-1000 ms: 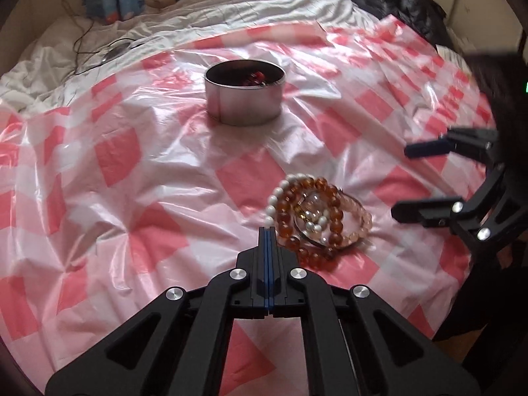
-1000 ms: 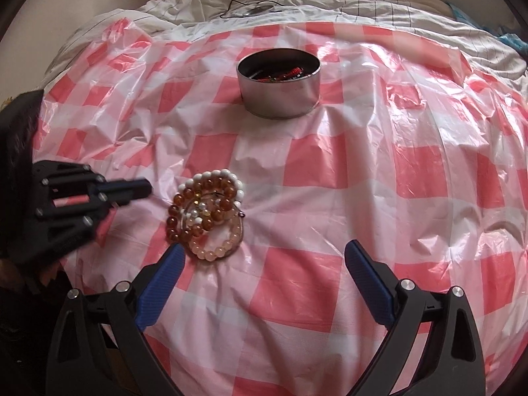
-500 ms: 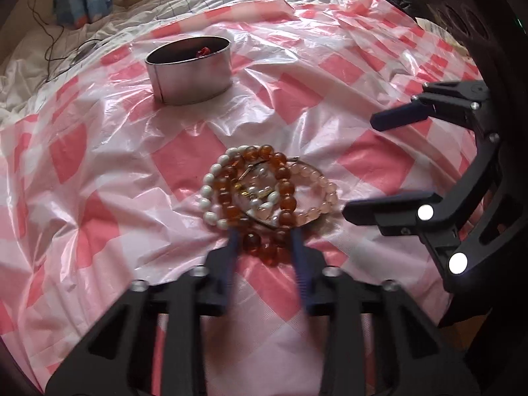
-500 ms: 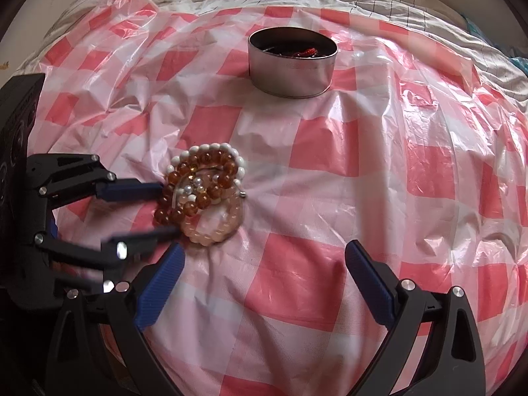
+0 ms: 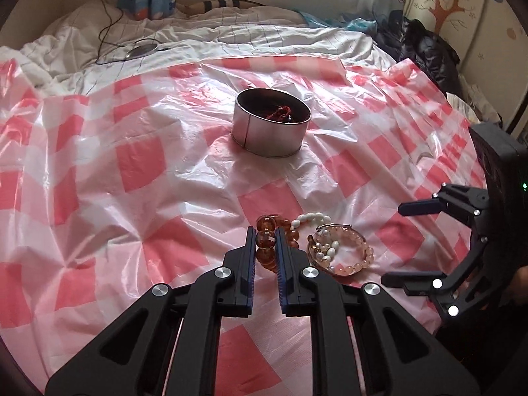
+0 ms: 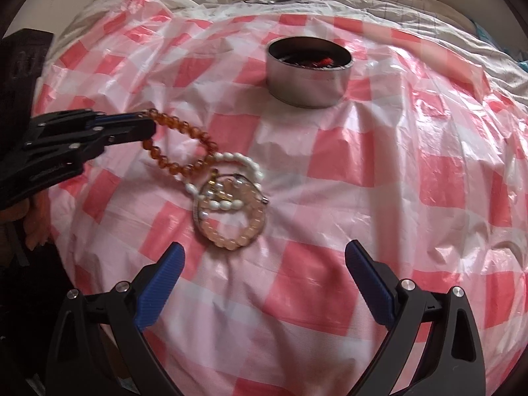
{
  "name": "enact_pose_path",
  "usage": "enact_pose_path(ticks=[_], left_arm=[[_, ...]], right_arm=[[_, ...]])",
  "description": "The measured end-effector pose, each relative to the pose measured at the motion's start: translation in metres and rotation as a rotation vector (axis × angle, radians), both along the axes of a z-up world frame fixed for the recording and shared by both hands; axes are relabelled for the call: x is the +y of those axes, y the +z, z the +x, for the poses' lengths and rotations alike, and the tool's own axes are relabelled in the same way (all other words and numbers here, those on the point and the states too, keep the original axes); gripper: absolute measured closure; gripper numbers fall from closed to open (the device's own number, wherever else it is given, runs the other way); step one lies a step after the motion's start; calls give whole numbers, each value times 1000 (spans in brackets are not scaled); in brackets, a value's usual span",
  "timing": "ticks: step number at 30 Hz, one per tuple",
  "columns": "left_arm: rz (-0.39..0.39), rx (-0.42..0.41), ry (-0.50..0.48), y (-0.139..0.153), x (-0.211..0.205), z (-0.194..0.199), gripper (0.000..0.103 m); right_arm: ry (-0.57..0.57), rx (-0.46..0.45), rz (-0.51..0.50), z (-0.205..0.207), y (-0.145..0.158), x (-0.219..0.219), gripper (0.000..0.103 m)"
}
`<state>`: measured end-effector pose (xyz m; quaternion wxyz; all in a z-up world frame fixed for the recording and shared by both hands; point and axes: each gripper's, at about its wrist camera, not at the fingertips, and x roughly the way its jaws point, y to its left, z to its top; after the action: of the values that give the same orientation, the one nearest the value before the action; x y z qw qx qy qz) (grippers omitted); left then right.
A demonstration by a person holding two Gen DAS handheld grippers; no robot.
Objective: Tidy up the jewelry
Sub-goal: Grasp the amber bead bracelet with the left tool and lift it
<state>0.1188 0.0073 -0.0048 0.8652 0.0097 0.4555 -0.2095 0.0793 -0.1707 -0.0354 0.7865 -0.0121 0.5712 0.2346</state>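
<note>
I see the pink-and-white checked plastic sheet [image 5: 138,165] spread over the rumpled white bedding [image 5: 231,36], and on it, toward the far side, the round metal tin [image 5: 269,132] with red jewelry inside. My right gripper [image 6: 262,280] hangs over the near edge with its 2 blue pads wide apart and nothing between them. My left gripper [image 5: 265,247] has its jaws pinched onto the amber bead bracelet [image 6: 180,147], which hangs from the pads in a loop, its lower end touching the white bead bracelet [image 6: 231,165]. That white strand drapes across the pale pink bead bracelet [image 6: 234,231], lying flat on the sheet with a thin metal bangle [image 6: 257,194], well short of the tin.
</note>
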Motion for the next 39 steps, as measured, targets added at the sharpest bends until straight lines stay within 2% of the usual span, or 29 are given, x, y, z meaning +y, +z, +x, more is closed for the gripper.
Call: enact_pose_path(ticks=[4, 9, 15, 18, 19, 20, 21, 24, 25, 26, 28, 31, 33, 34, 35, 39], left_arm=[[8, 14, 10, -4, 1, 3, 93], [-18, -4, 26, 4, 6, 3, 93], [-26, -9, 23, 9, 5, 6, 93], [-26, -5, 21, 9, 4, 7, 93], [-26, -6, 23, 9, 4, 7, 93], [-28, -7, 24, 9, 5, 7, 93], [-29, -8, 27, 9, 5, 7, 93], [-33, -7, 35, 10, 8, 8, 93], [-33, -7, 38, 9, 8, 9, 93], [-33, -6, 40, 9, 8, 9, 93], [-31, -3, 40, 8, 8, 9, 93], [-26, 0, 35, 7, 5, 9, 93], [-22, 0, 29, 7, 2, 9, 93], [-22, 1, 28, 7, 1, 9, 93], [-22, 1, 27, 6, 1, 10, 93], [-23, 1, 29, 7, 1, 10, 93]], right_arm=[[62, -41, 9, -4, 4, 15, 10], [137, -135, -88, -7, 3, 42, 8], [103, -82, -107, 14, -24, 49, 8], [88, -72, -76, 21, -31, 48, 8], [81, -68, -64, 23, -29, 47, 13], [73, -67, -41, 23, -26, 44, 29], [63, -64, -7, 24, -21, 40, 35], [41, -88, 15, 24, -8, 33, 37], [36, -89, 18, 25, -6, 32, 36], [32, -88, 21, 25, -6, 31, 24], [39, -77, 21, 23, -10, 35, 8], [76, -97, -29, 19, -15, 46, 8], [91, -97, -49, 19, -21, 51, 13], [99, -92, -58, 18, -25, 54, 37], [96, -91, -77, 18, -26, 55, 44], [91, -99, -45, 16, -17, 51, 44]])
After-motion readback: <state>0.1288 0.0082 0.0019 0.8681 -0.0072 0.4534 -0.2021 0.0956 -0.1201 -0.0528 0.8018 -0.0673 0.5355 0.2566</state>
